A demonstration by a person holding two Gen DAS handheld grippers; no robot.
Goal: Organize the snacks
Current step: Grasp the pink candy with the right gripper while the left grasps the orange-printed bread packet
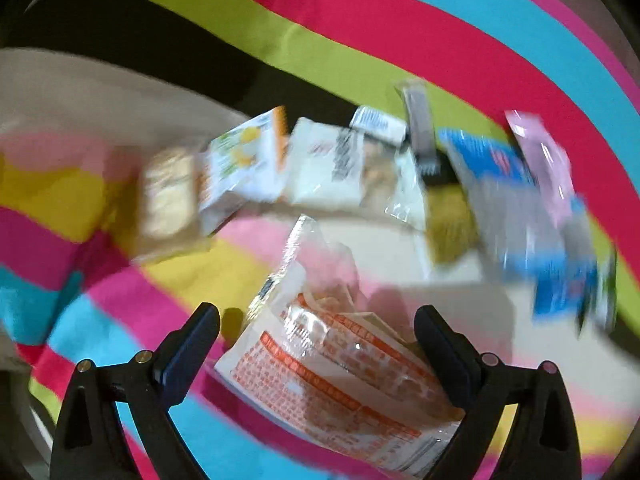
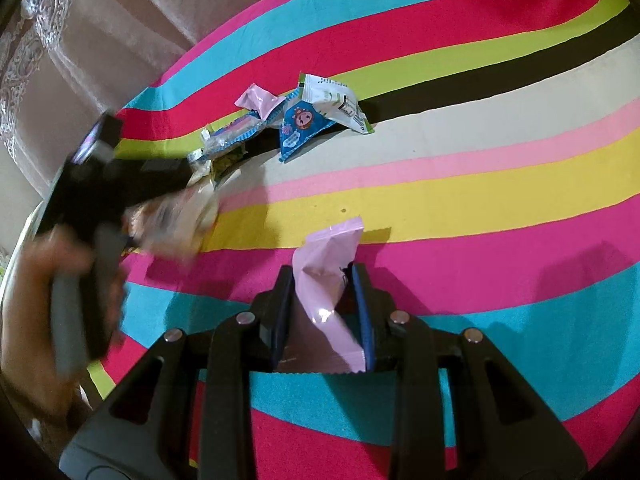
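My left gripper [image 1: 316, 316] points steeply down, and a white and orange snack packet [image 1: 340, 364] sits sharp between its wide-set fingers while everything behind is blurred; it is shut on that packet. The right wrist view shows the same gripper [image 2: 100, 184] blurred at the left, in a person's hand [image 2: 36, 280]. My right gripper [image 2: 320, 276] is shut on a pale pink packet [image 2: 324, 280] that sticks up past its fingertips. A row of loose snacks lies on the striped cloth [image 1: 400, 32]: a beige biscuit pack [image 1: 168, 196], a white and yellow packet [image 1: 244, 160] and a blue packet [image 1: 500, 184].
A small heap of snacks lies further back on the cloth [image 2: 480, 200]: a pink packet [image 2: 260, 98], a blue packet with a cartoon face [image 2: 300, 128] and a white and green packet [image 2: 336, 100]. A beige curtain [image 2: 100, 40] hangs beyond the cloth's far left edge.
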